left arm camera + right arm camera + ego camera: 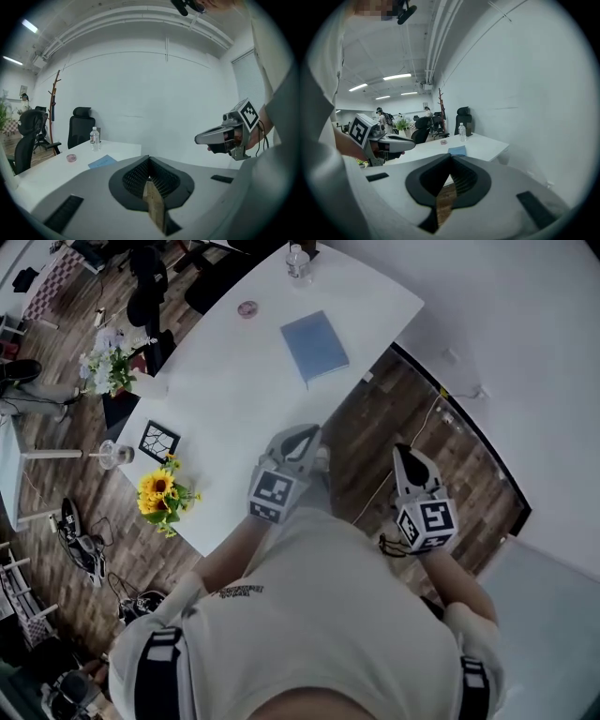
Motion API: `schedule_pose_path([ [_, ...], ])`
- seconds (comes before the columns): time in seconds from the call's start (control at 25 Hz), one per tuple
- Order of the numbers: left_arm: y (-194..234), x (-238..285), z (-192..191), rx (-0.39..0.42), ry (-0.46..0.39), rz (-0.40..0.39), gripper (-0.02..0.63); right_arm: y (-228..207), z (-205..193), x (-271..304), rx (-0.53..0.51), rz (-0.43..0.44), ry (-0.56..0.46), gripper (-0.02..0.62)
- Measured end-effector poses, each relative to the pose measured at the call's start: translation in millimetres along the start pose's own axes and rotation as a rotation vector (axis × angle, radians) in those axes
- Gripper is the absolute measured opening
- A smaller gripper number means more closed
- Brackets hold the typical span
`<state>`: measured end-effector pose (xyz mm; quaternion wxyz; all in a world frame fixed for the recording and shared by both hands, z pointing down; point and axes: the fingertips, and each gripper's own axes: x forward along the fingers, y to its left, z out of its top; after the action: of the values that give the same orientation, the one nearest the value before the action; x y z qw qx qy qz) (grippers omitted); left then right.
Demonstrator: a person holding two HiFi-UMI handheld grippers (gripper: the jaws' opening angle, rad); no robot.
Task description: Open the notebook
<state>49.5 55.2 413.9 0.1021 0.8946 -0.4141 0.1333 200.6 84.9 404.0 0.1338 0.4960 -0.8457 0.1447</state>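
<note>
The blue notebook [314,346] lies closed on the far part of the white table [225,390]. It also shows small in the left gripper view [103,161] and the right gripper view [458,151]. My left gripper [305,434] hovers over the table's near edge, well short of the notebook, jaws shut on nothing [149,177]. My right gripper [405,451] hangs off the table over the wooden floor, also shut and empty [451,172]. Each gripper sees the other beside it: the right gripper [206,137] and the left gripper [410,144].
A water bottle [298,263] and a small pink dish [247,308] stand beyond the notebook. Sunflowers [161,493], a framed picture [157,442] and a glass [114,455] sit at the table's left end. Office chairs [79,129] stand behind; a white wall [525,343] lies to the right.
</note>
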Motion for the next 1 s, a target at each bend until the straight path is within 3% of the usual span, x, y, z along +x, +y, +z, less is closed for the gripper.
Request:
schedule_pose_path([
  [0.32, 51, 41, 12, -0.025, 0.014, 0.023, 0.012, -30, 25, 58, -0.006, -0.002, 0.047, 0.003],
  [0.68, 111, 74, 21, -0.112, 0.028, 0.034, 0.012, -36, 54, 145, -0.05, 0.071, 0.105, 0.003],
  [0.88, 135, 85, 26, -0.186, 0.015, 0.044, 0.012, -44, 78, 178, -0.095, 0.088, 0.088, 0.003],
  [1.0, 140, 86, 24, -0.174, 0.017, 0.058, 0.012, -50, 87, 186, -0.101, 0.094, 0.083, 0.003],
])
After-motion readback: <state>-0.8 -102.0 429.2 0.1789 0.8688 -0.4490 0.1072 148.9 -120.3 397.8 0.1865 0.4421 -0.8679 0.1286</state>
